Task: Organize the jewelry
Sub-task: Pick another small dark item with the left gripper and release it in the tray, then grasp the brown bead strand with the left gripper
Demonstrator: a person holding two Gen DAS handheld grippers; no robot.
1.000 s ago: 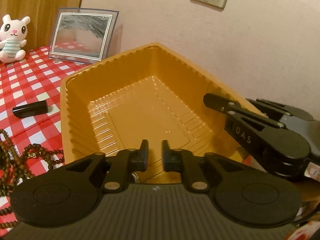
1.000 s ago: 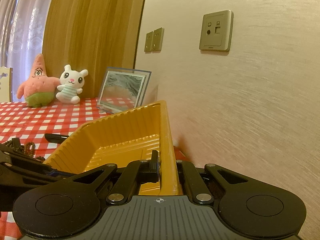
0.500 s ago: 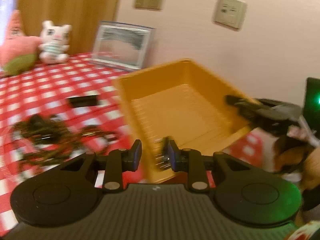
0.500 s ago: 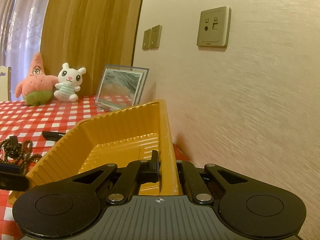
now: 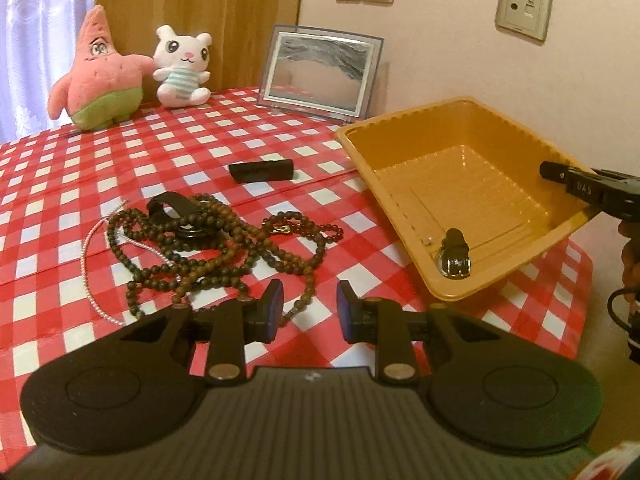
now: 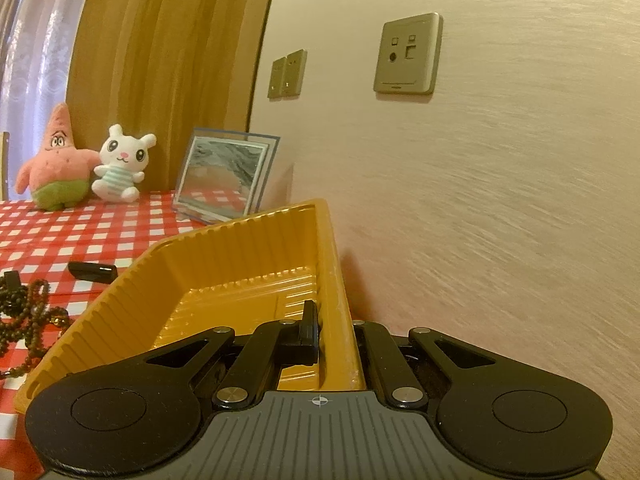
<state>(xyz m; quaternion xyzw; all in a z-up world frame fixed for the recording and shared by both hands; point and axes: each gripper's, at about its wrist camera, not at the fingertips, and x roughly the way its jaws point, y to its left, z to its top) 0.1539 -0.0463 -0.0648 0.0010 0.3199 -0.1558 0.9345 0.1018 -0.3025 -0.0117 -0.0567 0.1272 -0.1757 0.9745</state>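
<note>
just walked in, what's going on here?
Jewelry sorting on a checkered table. The right gripper is clamped on the wall of the orange tray, holding it tilted. One small black clip piece lies in the tray. The left gripper is open and empty above the tangle of brown bead necklaces, probably the next pick.

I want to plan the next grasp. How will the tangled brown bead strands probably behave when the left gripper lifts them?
The brown bead strands look limp, so they would probably sag. They overlap a black clip and pink bead string, which may drag along.
</note>
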